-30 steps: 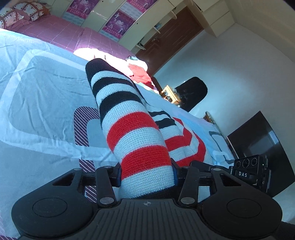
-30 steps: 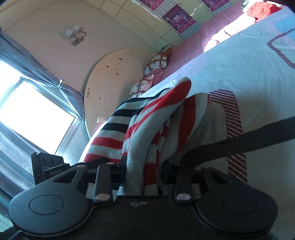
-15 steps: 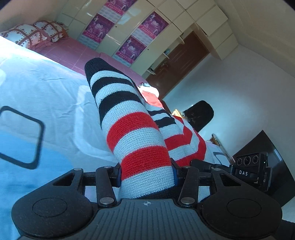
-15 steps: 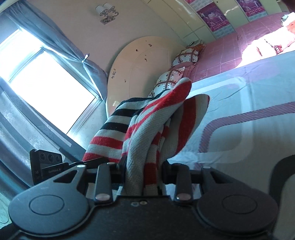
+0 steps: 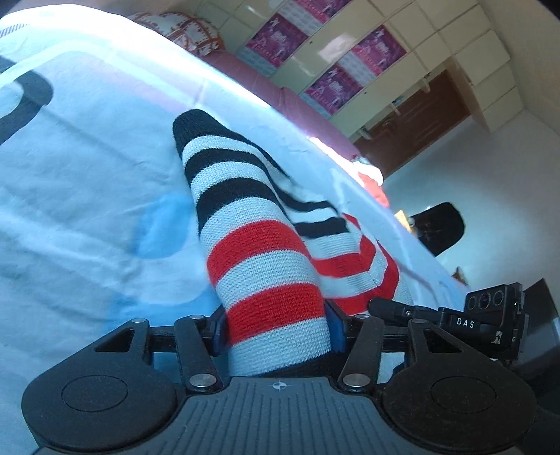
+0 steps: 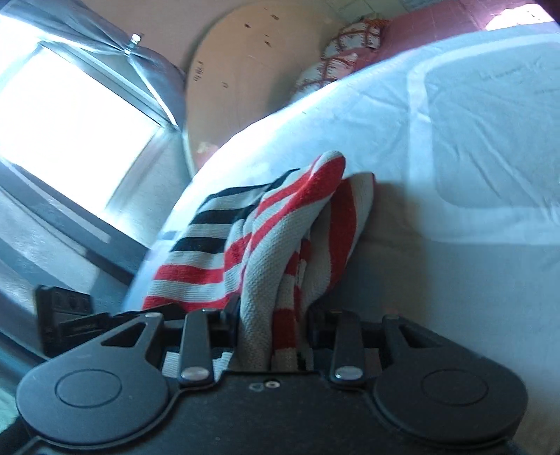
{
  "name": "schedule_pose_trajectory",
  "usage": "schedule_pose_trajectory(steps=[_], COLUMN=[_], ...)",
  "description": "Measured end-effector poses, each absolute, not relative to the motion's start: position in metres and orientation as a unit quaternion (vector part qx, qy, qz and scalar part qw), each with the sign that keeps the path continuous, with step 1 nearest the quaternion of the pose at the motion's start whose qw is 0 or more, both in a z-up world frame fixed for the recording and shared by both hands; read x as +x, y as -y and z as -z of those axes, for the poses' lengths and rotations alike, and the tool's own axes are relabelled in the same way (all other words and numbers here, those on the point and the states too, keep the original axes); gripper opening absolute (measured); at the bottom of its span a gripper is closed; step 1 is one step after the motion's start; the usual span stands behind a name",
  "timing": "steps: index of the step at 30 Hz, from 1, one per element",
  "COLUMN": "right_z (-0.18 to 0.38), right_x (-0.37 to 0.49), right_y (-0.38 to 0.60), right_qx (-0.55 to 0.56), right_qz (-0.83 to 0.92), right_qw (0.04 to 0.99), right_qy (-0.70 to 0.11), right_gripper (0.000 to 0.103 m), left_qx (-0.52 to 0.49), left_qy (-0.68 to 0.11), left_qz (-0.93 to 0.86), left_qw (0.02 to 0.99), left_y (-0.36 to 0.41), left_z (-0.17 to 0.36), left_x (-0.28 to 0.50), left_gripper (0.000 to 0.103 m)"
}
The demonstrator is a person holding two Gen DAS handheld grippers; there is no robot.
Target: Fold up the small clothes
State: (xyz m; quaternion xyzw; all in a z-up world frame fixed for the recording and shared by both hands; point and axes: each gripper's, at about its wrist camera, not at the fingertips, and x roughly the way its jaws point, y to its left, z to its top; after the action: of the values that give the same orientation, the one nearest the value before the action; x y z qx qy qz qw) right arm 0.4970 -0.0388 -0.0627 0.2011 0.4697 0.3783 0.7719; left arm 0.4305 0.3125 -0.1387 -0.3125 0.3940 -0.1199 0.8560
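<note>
A knitted garment with red, black and pale grey stripes (image 5: 259,266) is held by both grippers over the bed. My left gripper (image 5: 276,332) is shut on one flat striped end, which sticks forward with its black tip near the sheet. My right gripper (image 6: 273,336) is shut on a bunched, folded part of the same garment (image 6: 280,252), which hangs against the bed sheet (image 6: 472,157). The other gripper shows at the edge of each view: the right one in the left wrist view (image 5: 483,322), the left one in the right wrist view (image 6: 66,315).
The bed has a white and pale blue sheet (image 5: 87,175). Patterned pillows (image 5: 182,31) and a round headboard (image 6: 245,70) are at the head end. Cupboards with pink posters (image 5: 332,70), a brown door (image 5: 413,133), a black chair (image 5: 441,227) and a bright window (image 6: 70,122) surround the bed.
Both grippers have come lower and closer to the sheet with the garment still held. The views have swung, and the sheet now fills more of each frame.
</note>
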Motion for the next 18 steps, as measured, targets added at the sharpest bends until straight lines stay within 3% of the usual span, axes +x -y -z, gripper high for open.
schedule_pose_trajectory(steps=[2,3,6,9,14,18], right_z=[0.075,0.072,0.057,0.021,-0.031,-0.024], right_x=[0.495,0.492,0.482,0.467,0.448,0.441], right_y=[0.055,0.064,0.080,0.076,0.037,-0.001], right_qx=[0.242,0.245,0.216,0.153,0.070,-0.008], right_qz=[-0.371,-0.358,-0.333,-0.314,-0.352,-0.340], right_qw=[0.767,0.776,0.801,0.840,0.870,0.874], right_qy=[-0.463,-0.457,-0.448,-0.414,-0.340,-0.347], right_gripper=[0.039,0.039,0.044,0.033,0.026,0.022], left_qx=[-0.313,-0.301,-0.272,-0.253,-0.206,-0.185], left_qy=[-0.378,-0.376,-0.364,-0.334,-0.255,-0.292], left_qz=[0.120,0.109,0.095,0.064,0.093,0.133], left_qw=[0.863,0.870,0.886,0.906,0.940,0.929], left_y=[-0.318,-0.319,-0.323,-0.329,-0.305,-0.277], left_z=[0.141,0.139,0.131,0.109,0.056,0.059], left_x=[0.419,0.412,0.397,0.378,0.382,0.411], left_gripper=[0.075,0.078,0.079,0.079,0.079,0.079])
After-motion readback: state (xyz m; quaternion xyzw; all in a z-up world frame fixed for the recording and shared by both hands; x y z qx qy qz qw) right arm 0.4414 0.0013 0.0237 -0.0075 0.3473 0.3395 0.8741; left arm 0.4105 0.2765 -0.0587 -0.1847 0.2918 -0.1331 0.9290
